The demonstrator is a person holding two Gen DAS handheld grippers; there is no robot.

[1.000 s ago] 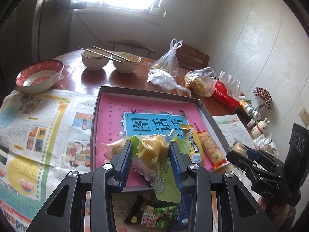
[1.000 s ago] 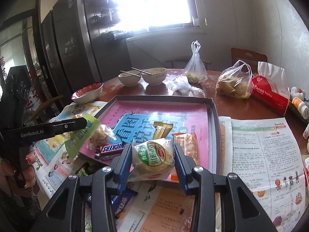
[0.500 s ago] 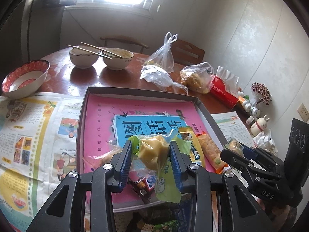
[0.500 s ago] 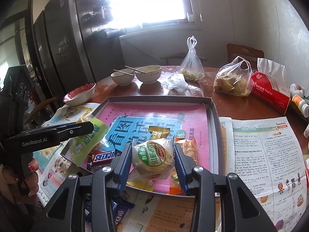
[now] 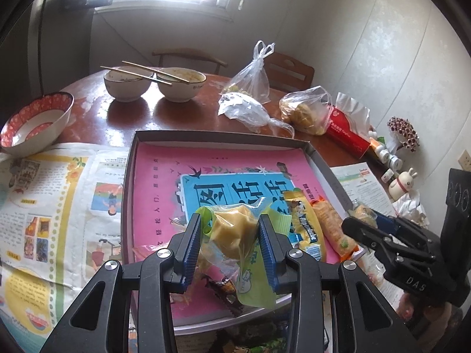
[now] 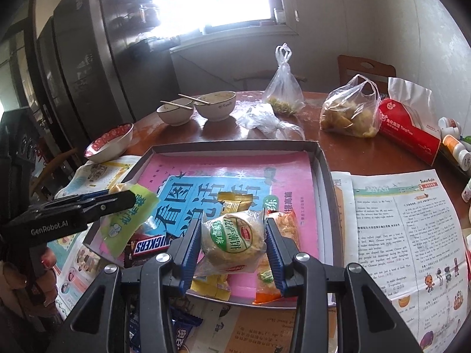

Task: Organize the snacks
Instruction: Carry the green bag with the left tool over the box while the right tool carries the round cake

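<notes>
I have both claws loaded over the tray [image 5: 223, 138], which fills the middle of each frame. My left gripper [image 5: 229, 235] is clamped on a green-wrapped yellow pastry [image 5: 232, 232], low centre in its view; my right gripper [image 6: 234, 241] pinches a round cake packet [image 6: 232, 239]. The left wrapper is loose and crinkly, so I judge it could slide out early and land on the Snickers bar [image 6: 151, 245] near the tray's near edge.
</notes>
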